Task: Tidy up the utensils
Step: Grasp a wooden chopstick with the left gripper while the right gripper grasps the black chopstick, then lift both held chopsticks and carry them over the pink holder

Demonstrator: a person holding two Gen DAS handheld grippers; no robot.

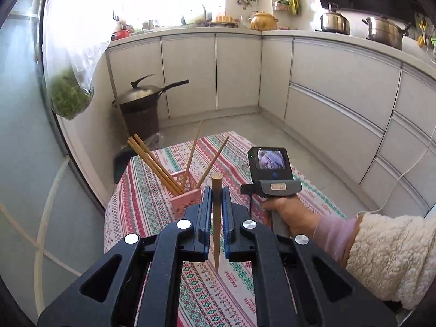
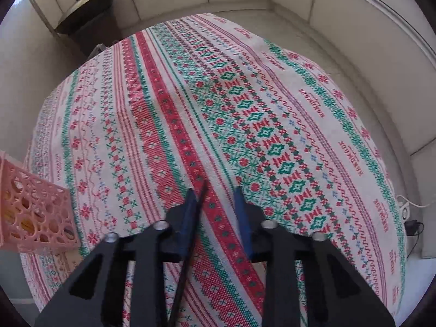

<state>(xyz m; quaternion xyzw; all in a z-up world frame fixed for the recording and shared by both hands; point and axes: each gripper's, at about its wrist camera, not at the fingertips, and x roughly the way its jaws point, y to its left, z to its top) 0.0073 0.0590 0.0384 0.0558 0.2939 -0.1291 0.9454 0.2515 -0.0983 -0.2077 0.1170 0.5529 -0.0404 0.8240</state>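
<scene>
L tool (image 1: pixel 216 190) clamped on a light wooden chopstick (image 1: pixel 217 234), held roughly upright at frame centre, blunt end up, thin tip pointing down over the patterned cloth (image 1: pixel 152 190) on the counter. Just left of it and further back stands the pink holder (image 1: pixel 188 197) w/ several more wooden chopsticks (image 1: pixel 155 160) leaning out in diff. directions. Lower right of the left-wrist view: a hand (image 1: pixel 291 215) in a fleecy sleeve grips the handle of the R tool.

R wrist view: R tool (image 2: pixel 215 190) points down at the cloth, jaws apart. A dark chopstick (image 2: pixel 188 245) runs along the inner side of the left-hand finger, not pinched. Pink holder sits at the left edge.
</scene>
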